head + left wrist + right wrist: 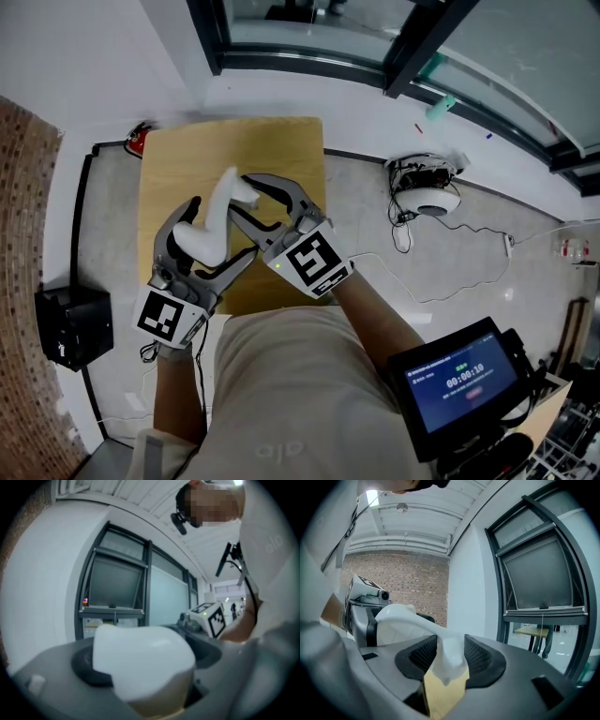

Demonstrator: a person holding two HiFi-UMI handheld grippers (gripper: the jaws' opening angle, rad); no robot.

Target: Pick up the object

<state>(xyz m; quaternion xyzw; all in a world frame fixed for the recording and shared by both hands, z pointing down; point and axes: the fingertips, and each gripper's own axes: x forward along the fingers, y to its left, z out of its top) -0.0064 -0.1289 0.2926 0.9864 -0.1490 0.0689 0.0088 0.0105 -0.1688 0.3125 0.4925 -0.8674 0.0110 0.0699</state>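
A white curved object (217, 225) is held above the wooden table (277, 150) by both grippers. My left gripper (214, 244) is shut on its wide lower end, which fills the left gripper view as a white block (140, 660) between the grey jaws. My right gripper (246, 199) is shut on the narrow upper end. In the right gripper view that thin white neck (449, 656) sits pinched between the two black ribbed pads (480, 658), with the tabletop showing below it. The rest of the object (405, 623) arches off to the left toward the left gripper's body (363, 604).
On the floor are a black box (70, 323) at the left, a red item (139, 141) by the table's far left corner, and a white round device (433, 195) with cables at the right. A screen with a timer (461, 380) hangs at the lower right. A dark window frame (309, 61) runs along the back.
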